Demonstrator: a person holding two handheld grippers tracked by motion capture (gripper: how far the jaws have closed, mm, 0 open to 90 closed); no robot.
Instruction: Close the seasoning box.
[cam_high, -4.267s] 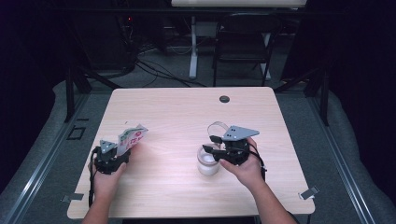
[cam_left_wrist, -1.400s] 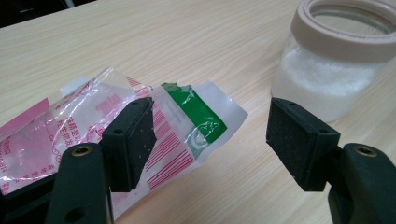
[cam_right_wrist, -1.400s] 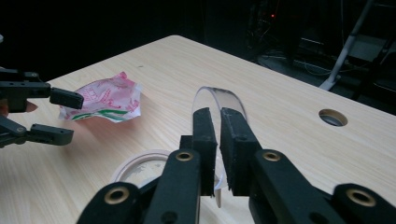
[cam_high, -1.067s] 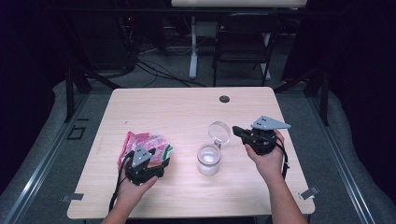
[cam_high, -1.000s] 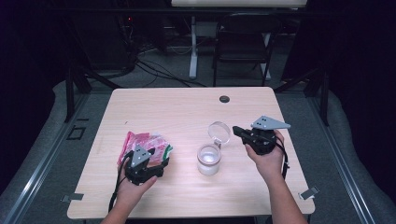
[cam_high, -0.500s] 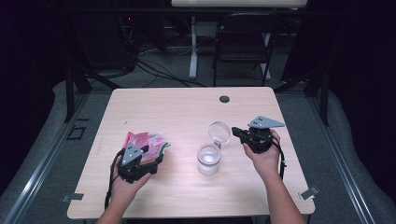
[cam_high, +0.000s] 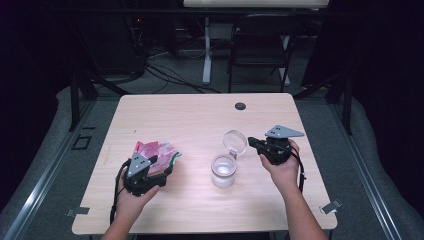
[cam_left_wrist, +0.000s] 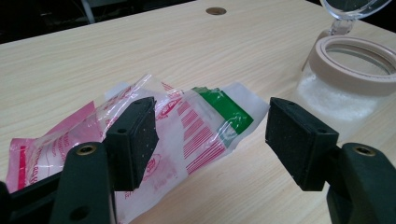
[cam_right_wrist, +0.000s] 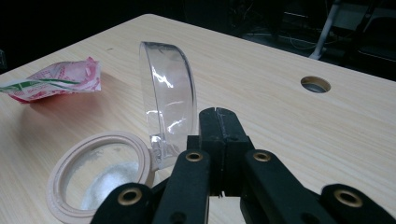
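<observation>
The left hand-held gripper (cam_left_wrist: 210, 135) gapes wide over a crinkled pink-and-green plastic sachet (cam_left_wrist: 154, 130), while the right hand-held gripper (cam_right_wrist: 218, 122), clamped empty, props the clear glass jar's (cam_high: 223, 171) hinged lid (cam_right_wrist: 169, 109) open for filling.

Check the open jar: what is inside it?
A layer of white powder or grains lies at the bottom of the jar, seen through its open mouth and clear wall. Its hinged clear lid stands upright. What the white stuff is cannot be told.
</observation>
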